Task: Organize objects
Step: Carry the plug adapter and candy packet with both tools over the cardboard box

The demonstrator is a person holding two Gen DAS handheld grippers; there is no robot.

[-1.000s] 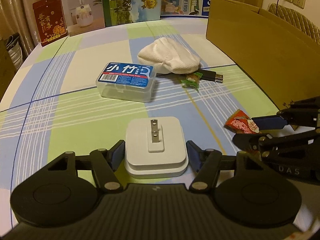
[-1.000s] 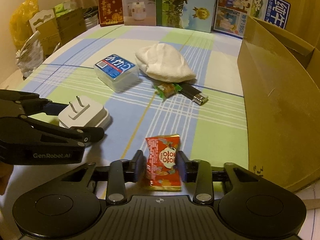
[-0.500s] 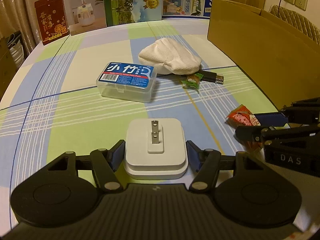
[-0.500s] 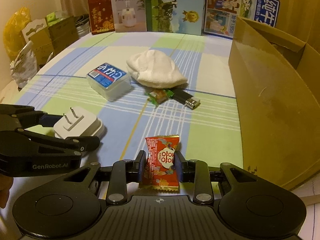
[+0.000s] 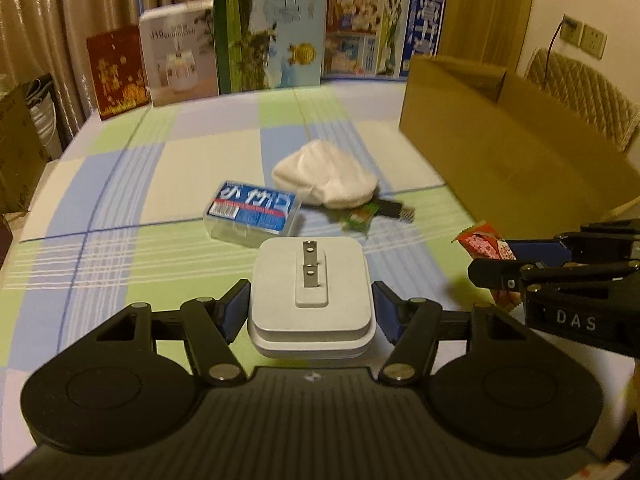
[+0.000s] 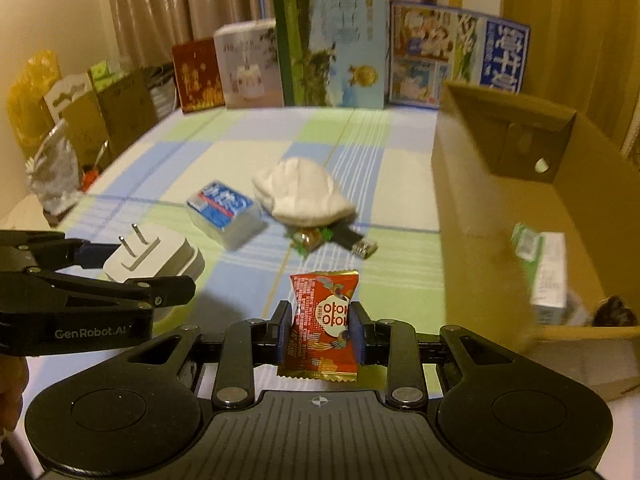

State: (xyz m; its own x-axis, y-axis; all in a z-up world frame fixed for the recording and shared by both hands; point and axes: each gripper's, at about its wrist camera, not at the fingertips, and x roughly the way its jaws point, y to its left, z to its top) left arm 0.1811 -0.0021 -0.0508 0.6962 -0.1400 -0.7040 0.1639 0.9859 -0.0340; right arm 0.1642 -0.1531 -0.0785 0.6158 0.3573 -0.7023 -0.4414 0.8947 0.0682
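Both loads are riding higher off the checked tablecloth (image 5: 120, 208) than a second ago. I'm keeping my left gripper (image 5: 311, 310) clamped on the white charger (image 5: 311, 300), prongs up, bare cloth below. My right gripper (image 6: 320, 330) is squeezing the red snack packet (image 6: 324, 320), beside the cardboard box (image 6: 472, 208) wall, its open top alongside.

Glossy foil snack packet (image 6: 324, 324) — matt white plastic charger (image 5: 311, 300), metal prongs.
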